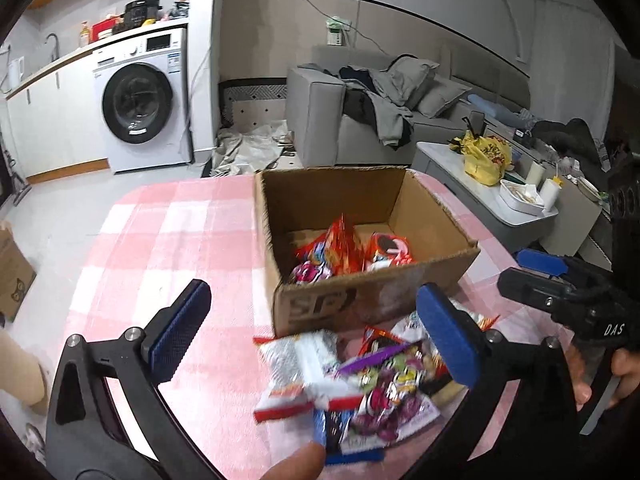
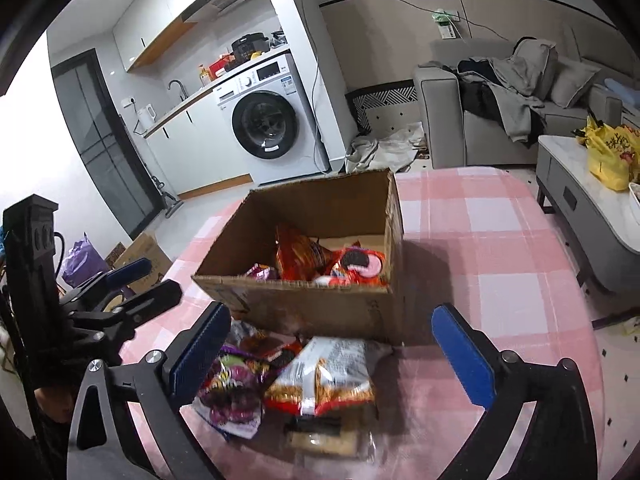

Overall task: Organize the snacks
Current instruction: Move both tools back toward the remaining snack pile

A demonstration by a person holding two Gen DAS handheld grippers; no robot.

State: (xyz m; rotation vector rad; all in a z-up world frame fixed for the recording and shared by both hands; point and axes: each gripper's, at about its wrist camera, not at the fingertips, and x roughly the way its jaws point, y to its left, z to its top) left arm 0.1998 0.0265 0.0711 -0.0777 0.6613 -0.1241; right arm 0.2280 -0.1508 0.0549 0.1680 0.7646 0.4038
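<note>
Nearest, the left tool (image 1: 314, 334) is seen with its two blue pads wide apart, and nothing is pinched between them. The right tool (image 2: 334, 354) is spread wide as well, with nothing held.

Between the pads, a pile of snack packets (image 1: 352, 392) is lying loose on the bench (image 1: 168, 240), which is covered by a pink checked cloth. The pile is just in front of the cardboard box (image 1: 360, 304), near its front wall. A silver and red packet (image 2: 324, 380) is resting on top, partly over a purple packet (image 2: 232, 392).

Farther on, more snacks (image 2: 320, 260) are already inside the box, so the job is judged to be partly done.

Things could go wrong from here. Because the packets overlap, two could be grabbed at once, or one could slip out and be dropped. The thin box wall could be bumped by a tool and the box pushed away across the cloth. Crunchy snacks could be crushed by a hard squeeze.

Some things are hard to make out. The pile is blurred, so the packets cannot be counted or read. The lowest packets are hidden under the others. The box floor is mostly hidden behind its front wall.
</note>
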